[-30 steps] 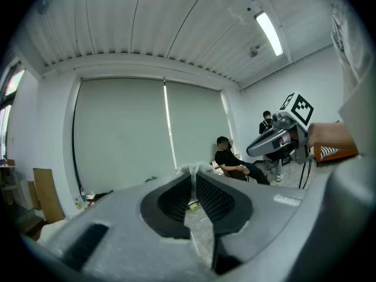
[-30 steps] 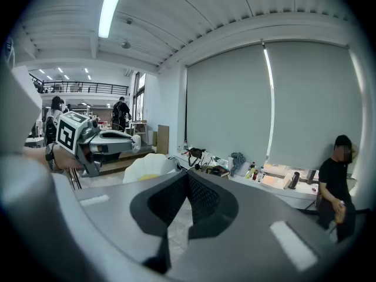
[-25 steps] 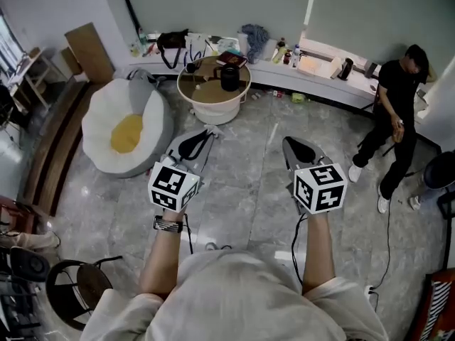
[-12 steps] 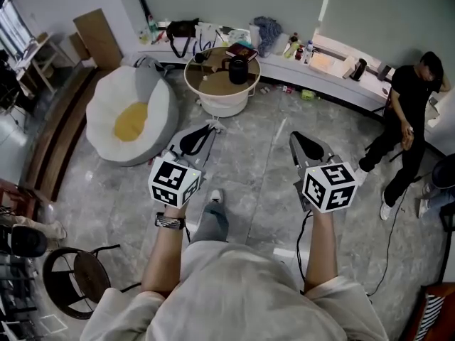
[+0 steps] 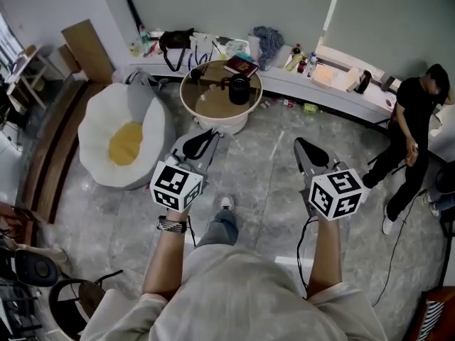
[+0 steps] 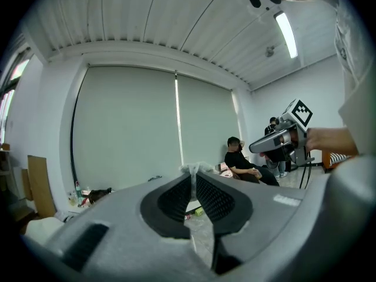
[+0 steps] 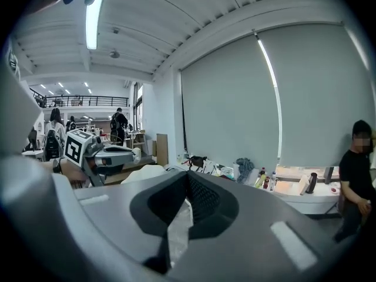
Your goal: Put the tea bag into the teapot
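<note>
The person is holding both bare arms out ahead, the left forearm (image 5: 165, 261) and the right forearm (image 5: 321, 254) roughly parallel and well apart. The left gripper (image 5: 210, 133) is pointing forward, its fingers pinching a tea bag (image 6: 191, 169) at the very tips (only a pale crumpled edge is showing). The right gripper (image 5: 298, 142) is pointing forward too, its fingers pressing together on nothing.

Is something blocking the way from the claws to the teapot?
Nothing visible does. Only bare floor lies between the left claw, the right claw and the round table holding the teapot; the beanbag sits aside.
</note>
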Demonstrator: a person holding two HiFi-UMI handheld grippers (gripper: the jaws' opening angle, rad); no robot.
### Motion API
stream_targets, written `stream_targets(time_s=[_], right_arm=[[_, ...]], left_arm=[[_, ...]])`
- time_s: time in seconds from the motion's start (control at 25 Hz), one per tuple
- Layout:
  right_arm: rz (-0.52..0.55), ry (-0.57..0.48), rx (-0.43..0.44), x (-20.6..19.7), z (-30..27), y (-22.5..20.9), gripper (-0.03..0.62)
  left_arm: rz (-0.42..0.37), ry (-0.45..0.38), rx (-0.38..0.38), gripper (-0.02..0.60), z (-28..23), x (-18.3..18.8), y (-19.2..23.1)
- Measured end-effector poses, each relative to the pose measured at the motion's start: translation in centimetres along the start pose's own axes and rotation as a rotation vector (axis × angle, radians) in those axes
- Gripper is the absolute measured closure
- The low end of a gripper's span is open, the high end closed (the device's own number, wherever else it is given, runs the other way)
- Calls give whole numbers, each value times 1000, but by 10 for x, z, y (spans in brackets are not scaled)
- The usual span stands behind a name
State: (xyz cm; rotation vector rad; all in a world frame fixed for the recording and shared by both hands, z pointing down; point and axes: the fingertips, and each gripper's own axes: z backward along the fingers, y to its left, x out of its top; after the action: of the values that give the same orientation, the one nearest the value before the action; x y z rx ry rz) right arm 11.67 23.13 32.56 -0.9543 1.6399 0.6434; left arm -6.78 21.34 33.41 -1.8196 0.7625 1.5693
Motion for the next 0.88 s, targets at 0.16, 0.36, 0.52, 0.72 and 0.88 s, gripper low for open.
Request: stream_targets(time_s=[0.16,0.36,0.52,0.72,0.88], right_arm=[[6,-19,-9,27,-57,-17,588],[2,-27,-7,48,-124,-32,588],[1,-24,-12,64,-166,-50,588],[-19,-23,-10,70,-211,-67,588],[-25,-30,-31,71,-234,-80,588]], left_arm=[[-17,2,-5,549,-38,4,54],[-15,14,-21,549,-80,1,108],[3,37,-38,549,-111,-3,142],[11,55,-43,549,-143,-13,180],[9,66,-54,549,-164,-22,199]])
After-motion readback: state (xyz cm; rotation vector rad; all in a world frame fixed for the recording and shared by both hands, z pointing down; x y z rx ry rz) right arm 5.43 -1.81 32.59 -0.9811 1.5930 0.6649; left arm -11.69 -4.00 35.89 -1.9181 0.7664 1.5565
